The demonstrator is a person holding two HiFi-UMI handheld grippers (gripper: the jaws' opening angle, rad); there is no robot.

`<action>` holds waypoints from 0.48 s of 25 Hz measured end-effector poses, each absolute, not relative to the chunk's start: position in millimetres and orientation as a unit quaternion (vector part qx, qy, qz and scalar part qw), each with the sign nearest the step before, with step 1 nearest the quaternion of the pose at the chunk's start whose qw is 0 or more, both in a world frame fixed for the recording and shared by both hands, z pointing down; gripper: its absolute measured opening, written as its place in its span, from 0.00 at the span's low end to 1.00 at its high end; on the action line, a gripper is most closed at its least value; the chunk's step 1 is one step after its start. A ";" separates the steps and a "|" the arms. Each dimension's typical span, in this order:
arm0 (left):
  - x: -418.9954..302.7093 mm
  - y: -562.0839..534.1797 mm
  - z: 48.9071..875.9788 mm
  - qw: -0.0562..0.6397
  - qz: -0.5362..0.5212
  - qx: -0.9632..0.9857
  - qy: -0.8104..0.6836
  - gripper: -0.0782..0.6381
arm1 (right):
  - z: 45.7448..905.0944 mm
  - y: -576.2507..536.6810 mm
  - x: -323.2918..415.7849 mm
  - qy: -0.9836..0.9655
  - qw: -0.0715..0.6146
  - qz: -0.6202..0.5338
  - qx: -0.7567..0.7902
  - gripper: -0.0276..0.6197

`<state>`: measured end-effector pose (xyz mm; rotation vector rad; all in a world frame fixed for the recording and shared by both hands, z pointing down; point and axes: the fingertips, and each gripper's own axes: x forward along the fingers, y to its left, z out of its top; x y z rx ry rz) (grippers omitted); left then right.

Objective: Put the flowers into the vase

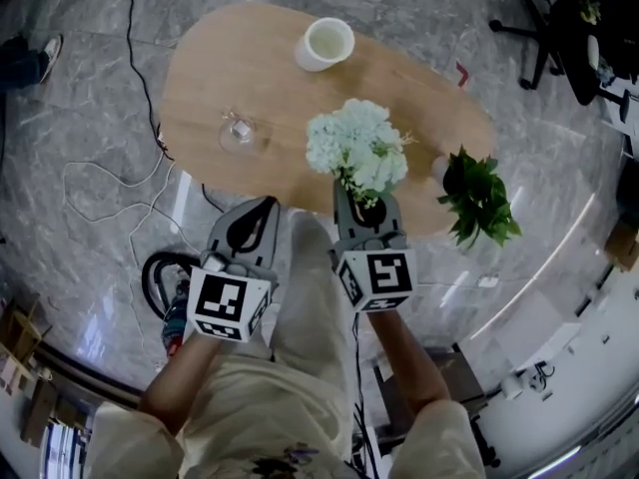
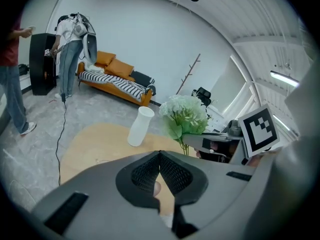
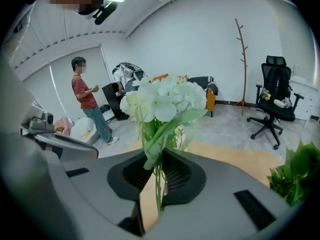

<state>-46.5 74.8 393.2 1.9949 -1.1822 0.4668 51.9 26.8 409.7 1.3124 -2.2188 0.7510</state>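
Right gripper [image 1: 361,206] clasping flowers [image 1: 356,148], white vase [image 1: 325,44] — on table [image 1: 270,88]

White flowers [image 1: 357,148] are standing upright, stems pinched in the jaws of the right gripper [image 1: 361,203]. A white vase [image 1: 324,44] is standing well beyond them.

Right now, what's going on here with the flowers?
A person holds a gripper in each hand. The right gripper is clamped on the stems of the white flowers, held above the wooden table. The left gripper is shut and empty. The white vase stands farther along the table, flowers not yet in it.
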 end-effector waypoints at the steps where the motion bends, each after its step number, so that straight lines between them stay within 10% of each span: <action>1: -48.0 73.1 392.8 0.379 0.180 0.780 -0.464 0.12 | 406.8 24.4 49.7 -0.808 0.222 0.269 0.475 0.12; 12: -50.1 58.9 396.7 0.387 0.174 0.778 -0.463 0.12 | 373.6 -7.9 36.9 -0.821 0.156 0.261 0.484 0.12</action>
